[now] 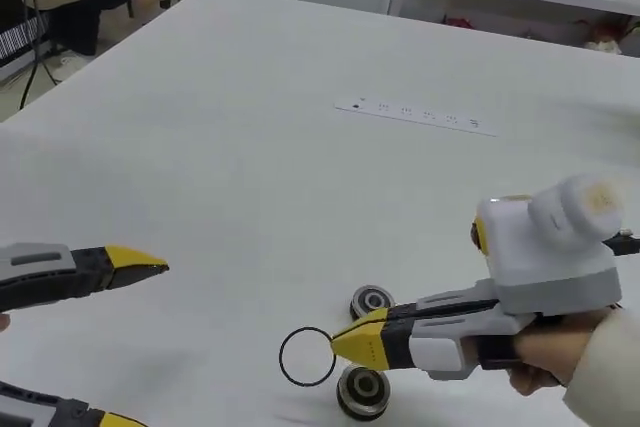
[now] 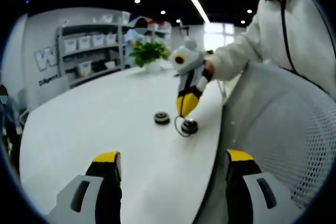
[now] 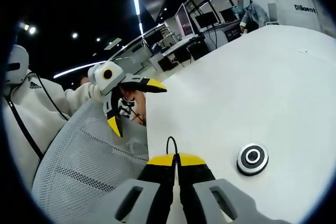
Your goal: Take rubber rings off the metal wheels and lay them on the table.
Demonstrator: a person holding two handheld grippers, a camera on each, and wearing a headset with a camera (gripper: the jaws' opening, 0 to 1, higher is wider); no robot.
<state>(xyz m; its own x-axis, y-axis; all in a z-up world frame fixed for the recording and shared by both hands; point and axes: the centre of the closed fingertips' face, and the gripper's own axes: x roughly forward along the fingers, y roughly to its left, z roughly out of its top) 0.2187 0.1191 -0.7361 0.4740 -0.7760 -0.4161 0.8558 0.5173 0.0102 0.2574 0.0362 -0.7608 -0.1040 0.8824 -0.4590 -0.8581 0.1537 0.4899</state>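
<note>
Right tool [image 3: 177,157]: nearest in its own view, its two yellow tips are pressed together on the rubber ring [image 1: 305,357]. It is gripped by a hand [image 1: 535,359] at the right of the head view and is pointed to the left.
Rubber ring: it is pinched at one edge by the right tool. The thin black loop is held out past the tips as an open circle, clear of both wheels. Whether it is touching the table [image 1: 250,147] cannot be told.
Near wheel [image 1: 362,390]: it is laid flat on the table, just beside the ring and just below the right tool's tips in the head view. Its rim is seen as dark.
Far wheel [image 1: 372,302]: it is laid flat on the table on the other side of the right tool's tips, a short way apart from the near wheel.
Left tool [image 1: 150,345]: its jaws are spread wide, and bare table is seen between them. It is held low at the left of the head view, well apart from the ring and the wheels. In its own view both wheels are seen ahead.
Power strip [image 1: 415,115]: a white one is laid farther back on the table, well apart from the wheels.
Chair [image 2: 283,129]: a white mesh back is seen beside the table's edge in both gripper views.
</note>
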